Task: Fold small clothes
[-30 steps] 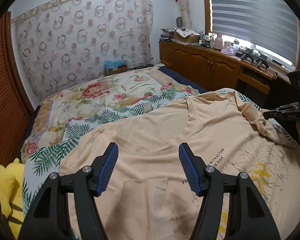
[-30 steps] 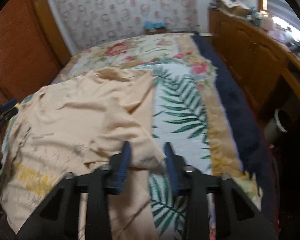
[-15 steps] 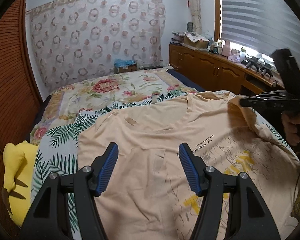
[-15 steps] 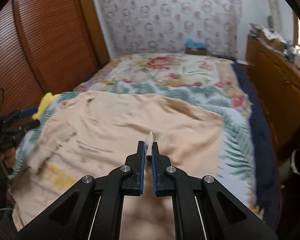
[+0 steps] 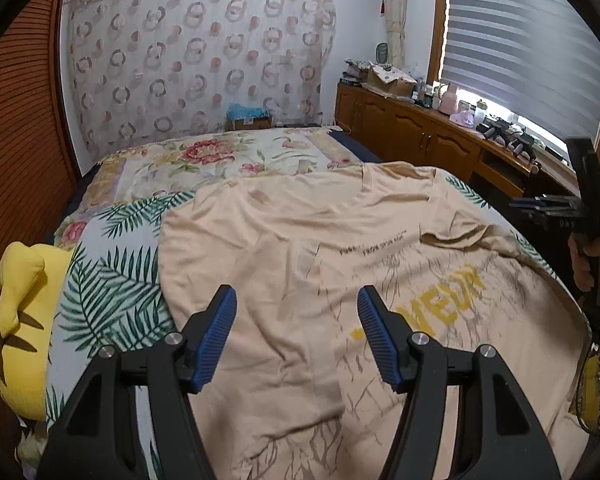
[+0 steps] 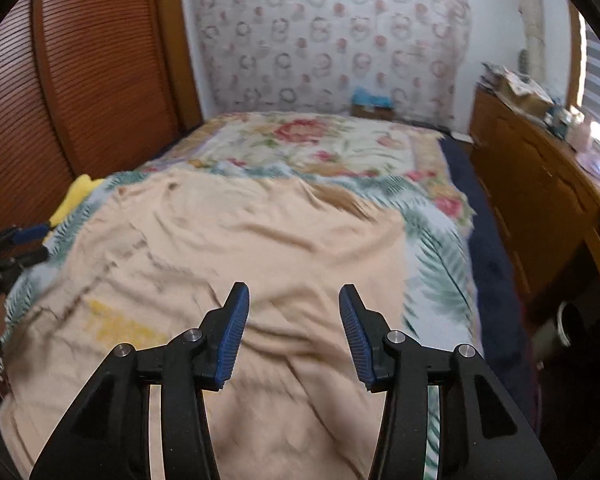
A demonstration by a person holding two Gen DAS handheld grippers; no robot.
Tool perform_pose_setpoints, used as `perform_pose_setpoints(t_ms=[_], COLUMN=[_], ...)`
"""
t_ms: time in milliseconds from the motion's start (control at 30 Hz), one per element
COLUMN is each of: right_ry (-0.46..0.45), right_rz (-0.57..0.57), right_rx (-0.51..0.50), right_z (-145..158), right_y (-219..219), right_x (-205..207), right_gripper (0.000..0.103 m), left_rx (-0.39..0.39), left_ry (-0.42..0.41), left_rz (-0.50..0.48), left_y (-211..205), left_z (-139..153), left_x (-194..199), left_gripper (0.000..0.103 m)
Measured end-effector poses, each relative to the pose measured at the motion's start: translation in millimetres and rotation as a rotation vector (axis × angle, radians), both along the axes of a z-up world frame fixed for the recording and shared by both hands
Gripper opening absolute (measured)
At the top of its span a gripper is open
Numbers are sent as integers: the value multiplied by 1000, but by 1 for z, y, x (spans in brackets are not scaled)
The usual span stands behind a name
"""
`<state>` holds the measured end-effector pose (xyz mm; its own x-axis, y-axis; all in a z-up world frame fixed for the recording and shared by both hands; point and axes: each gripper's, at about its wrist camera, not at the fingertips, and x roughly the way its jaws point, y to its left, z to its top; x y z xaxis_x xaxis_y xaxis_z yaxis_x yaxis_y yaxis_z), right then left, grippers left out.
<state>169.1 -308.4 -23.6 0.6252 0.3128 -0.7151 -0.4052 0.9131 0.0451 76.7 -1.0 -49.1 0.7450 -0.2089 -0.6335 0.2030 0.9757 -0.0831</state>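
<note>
Both tilt down over the shirt (image 5: 284, 240): left hand-held gripper (image 5: 297, 334) spread, right hand-held gripper (image 6: 292, 332) opening, empty

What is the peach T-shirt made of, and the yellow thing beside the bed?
The peach T-shirt looks like thin, soft, matte knit cloth, maybe cotton: it creases and drapes over the bed. The yellow thing looks like a stuffed plush toy: puffy, rounded, fuzzy, without shine.

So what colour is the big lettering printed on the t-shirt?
Yellow lettering on the peach t-shirt, clearest in the left wrist view.
</note>
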Motion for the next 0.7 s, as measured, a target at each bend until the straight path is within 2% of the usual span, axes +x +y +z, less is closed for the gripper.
perform_pose_setpoints(t_ms=[233, 467, 667, 700], right_ry=[81, 113, 99, 93], right_rz=[-86, -127, -127, -123], right_rx=[-17, -25, -36, -38], right_z=[-40, -54, -54, -53], right_y=[-38, -49, -44, -43], right_x=[-14, -10, -6, -6], right_gripper=[47, 42, 20, 12], left_rx=[-9, -12, -5, -7], left_ry=[33, 55, 54, 55], left_rz=[12, 26, 25, 25], left_y=[5, 8, 6, 6], left_z=[-12, -19, -21, -21], left_x=[-4, -3, -2, -2], left_gripper=[63, 63, 63, 63])
